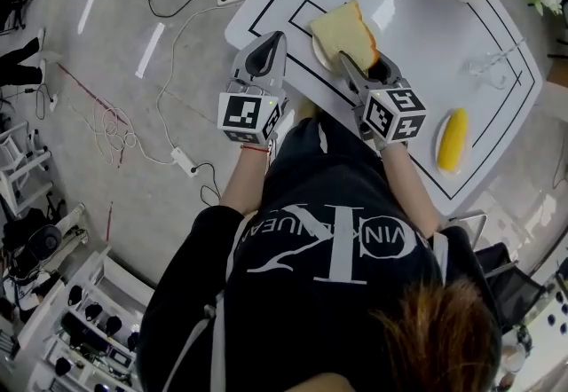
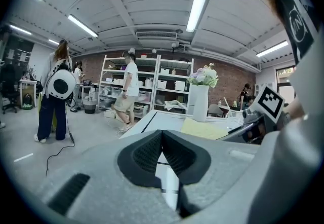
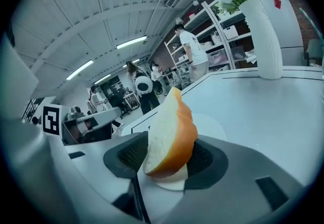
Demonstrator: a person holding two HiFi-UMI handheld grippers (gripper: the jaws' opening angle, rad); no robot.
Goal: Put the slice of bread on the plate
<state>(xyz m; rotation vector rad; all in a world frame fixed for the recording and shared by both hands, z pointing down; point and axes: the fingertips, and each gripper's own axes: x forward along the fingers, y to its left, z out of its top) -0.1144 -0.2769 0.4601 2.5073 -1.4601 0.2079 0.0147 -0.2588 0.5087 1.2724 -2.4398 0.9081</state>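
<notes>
The slice of bread (image 1: 344, 31) is over the white plate (image 1: 319, 53) near the front edge of the desk (image 1: 426, 9). It stands between the jaws of the right gripper (image 1: 362, 62), and its lower edge seems to rest on the plate. In the right gripper view those jaws are partly spread. A pad stands close on each side of the slice but does not visibly squeeze it, so it looks set down and loosely flanked rather than pinched, which suits a release. The gripper comes in low from the person's side and slopes downward, probably so the bread meets the plate edge-first and does not drop flat. The left gripper (image 1: 264, 51) hangs beside the desk's near corner, well clear of the plate. Its jaws are pressed together on nothing, and it appears to have no part in this step. A yellow thing (image 1: 453, 140) lies well apart to the right, and a white vase (image 3: 266, 35) of flowers stands at the far side; neither is in the way. The slice is on edge and tilted, not yet lying flat. Its pale cut face turns toward the person's left and its brown crust toward the right, with the upper end leaning right. Its long axis runs from the jaws up and away toward the far side of the desk, rounded end farthest out. Judging by the lean, it would probably tip onto the plate once the jaws draw back.
</notes>
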